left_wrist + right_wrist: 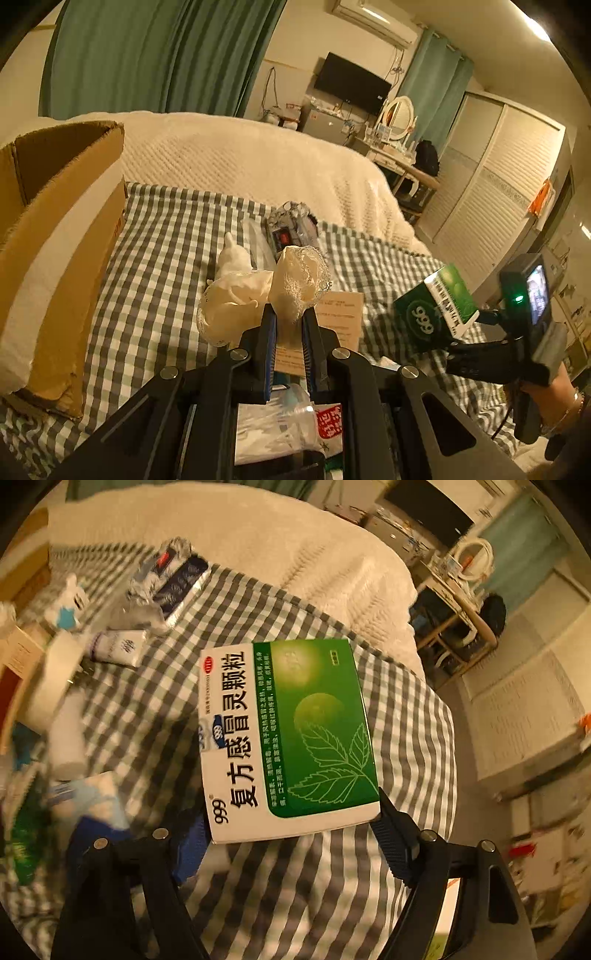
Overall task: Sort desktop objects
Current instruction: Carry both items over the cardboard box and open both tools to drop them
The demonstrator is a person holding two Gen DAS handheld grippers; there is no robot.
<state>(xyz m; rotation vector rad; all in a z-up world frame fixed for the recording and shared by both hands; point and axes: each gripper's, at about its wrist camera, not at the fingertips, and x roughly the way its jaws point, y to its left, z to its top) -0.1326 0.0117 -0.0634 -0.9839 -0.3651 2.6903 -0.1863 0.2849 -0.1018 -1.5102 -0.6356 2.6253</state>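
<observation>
Far left, a corrugated brown carton (62, 236) on checked cloth (170, 236); mid-frame, left gripper (289, 314) nipping a lacy cream bundle (299, 280) above scattered packets. At right, a glossy green box (288, 734), rectangular, clamped between the right gripper (291, 834) jaws above the cloth, its leaf print legible only from the right wrist.

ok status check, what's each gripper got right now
Left gripper shut on cream lace cloth, lifted. Right gripper shut on green medicine box, held above checked cloth. Cardboard box open at left, nothing in the way.
</observation>
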